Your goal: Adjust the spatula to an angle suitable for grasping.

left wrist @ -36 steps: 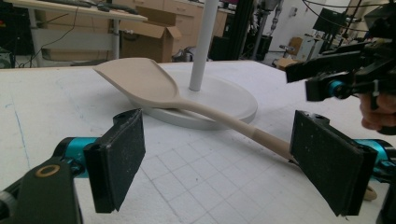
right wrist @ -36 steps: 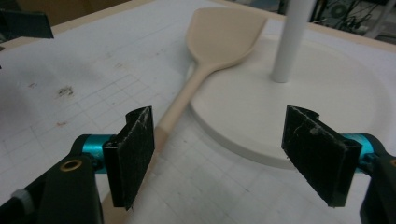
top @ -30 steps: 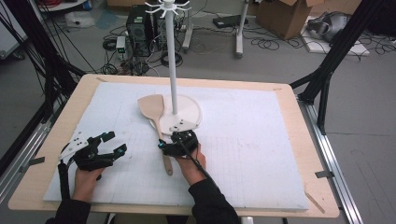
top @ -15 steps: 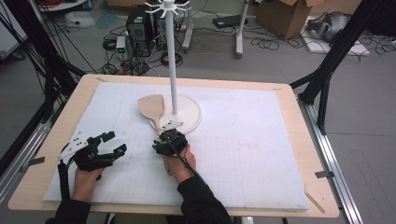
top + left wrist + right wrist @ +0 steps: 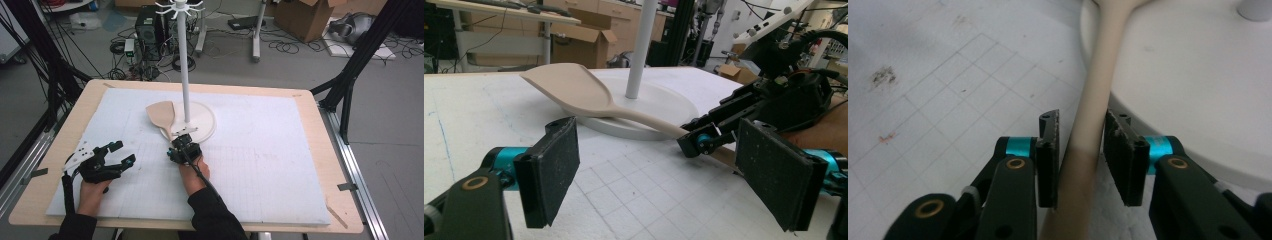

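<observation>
A pale wooden spatula (image 5: 161, 115) lies with its blade on the round white base (image 5: 202, 120) of a hanging stand, and its handle (image 5: 1098, 75) runs back toward me. My right gripper (image 5: 181, 141) lies low over the handle, one jaw on each side. Its jaws have just been closing, and in the right gripper view (image 5: 1080, 122) a thin gap remains beside each pad. My left gripper (image 5: 124, 152) rests on the mat at the left, open and empty. The left gripper view (image 5: 656, 150) faces the spatula (image 5: 569, 87) and the right gripper (image 5: 704, 142).
The stand's white pole (image 5: 183, 65) rises from the base, with hooks at its top. A white gridded mat (image 5: 280, 165) covers the wooden table (image 5: 330, 125). Black frame struts stand at both sides, and cables and boxes lie on the floor beyond.
My right hand has shifted left over the spatula handle, and its jaws have narrowed around it. The left gripper has stayed where it was.
</observation>
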